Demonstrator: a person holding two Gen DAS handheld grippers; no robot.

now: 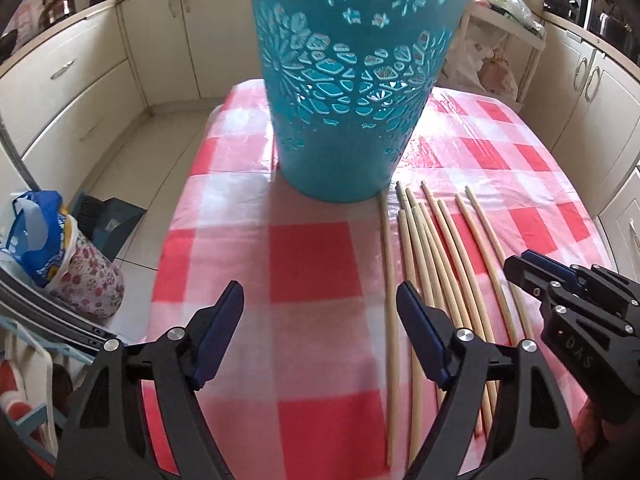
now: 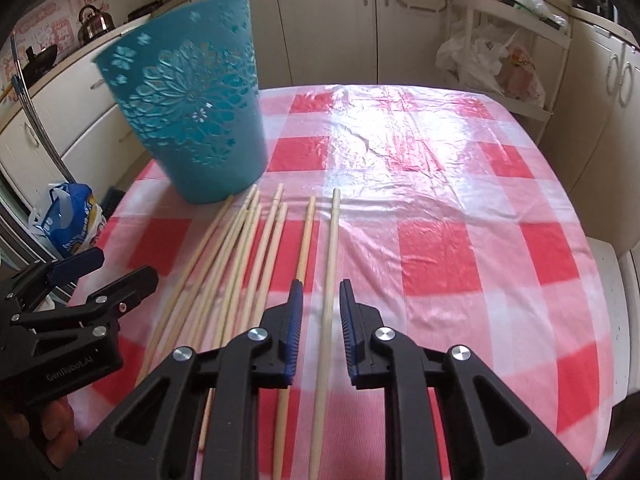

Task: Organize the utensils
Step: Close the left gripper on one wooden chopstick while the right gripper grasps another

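A teal perforated basket [image 1: 348, 80] stands upright on the red-and-white checked table [image 1: 312, 264]; it also shows in the right wrist view [image 2: 192, 108]. Several long wooden chopsticks [image 1: 440, 256] lie side by side just right of its base, also seen in the right wrist view [image 2: 248, 252]. My left gripper [image 1: 320, 304] is open and empty over the cloth, left of the sticks. My right gripper [image 2: 322, 300] is open, its jaws either side of the rightmost chopstick [image 2: 330, 264] without closing on it. The right gripper also shows in the left wrist view [image 1: 528, 268].
Cream kitchen cabinets [image 1: 80, 92] surround the table. Bags [image 1: 60, 248] sit on the floor at the left. A white rack with plastic bags [image 2: 500, 52] stands behind the table. A kettle [image 2: 94, 20] sits on the counter. The left gripper appears at the right wrist view's left edge [image 2: 92, 276].
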